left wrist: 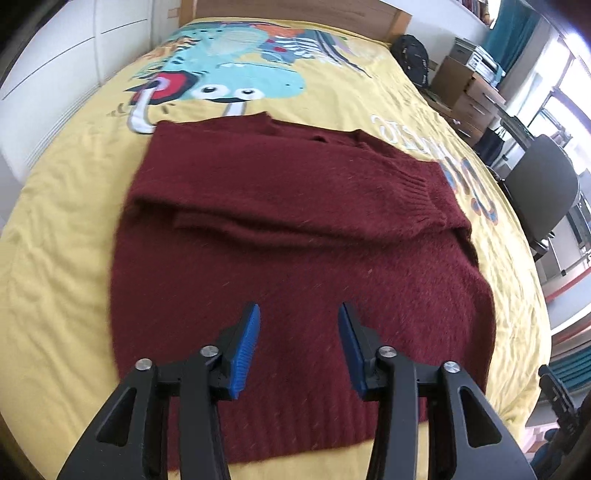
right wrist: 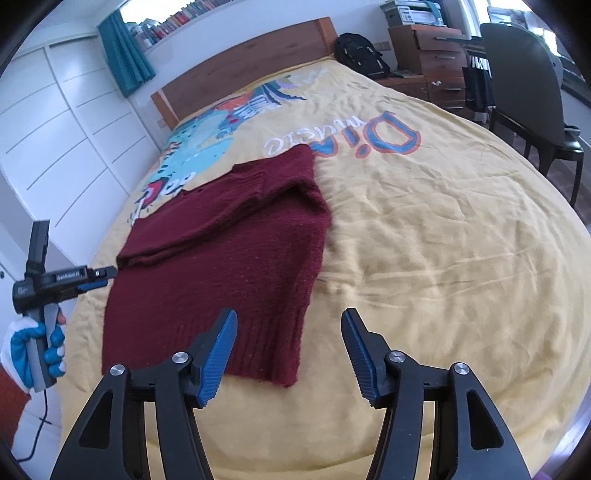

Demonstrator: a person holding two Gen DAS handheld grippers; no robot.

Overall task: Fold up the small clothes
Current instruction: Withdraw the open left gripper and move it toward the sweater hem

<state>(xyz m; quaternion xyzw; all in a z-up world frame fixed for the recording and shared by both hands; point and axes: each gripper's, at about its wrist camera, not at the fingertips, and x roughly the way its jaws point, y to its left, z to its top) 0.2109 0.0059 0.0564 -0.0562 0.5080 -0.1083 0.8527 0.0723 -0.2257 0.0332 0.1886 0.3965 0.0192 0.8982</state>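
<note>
Yellow cartoon-print bedspread [right wrist: 424, 258] is covering the bed | maroon knit sweater [left wrist: 288, 229] is lying flat on it, sleeves folded in | left gripper [left wrist: 299, 314] is hovering spread, empty | right gripper [right wrist: 288, 321] is hovering spread, empty, over the hem corner.

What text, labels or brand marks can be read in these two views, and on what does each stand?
"Dino music": large upside-down lettering on the yellow bedspread, partly hidden by the maroon sweater.
Small white label on the left gripper: too small to read reliably.
Book spines on the shelf and box labels: blurred, unreadable.
</note>
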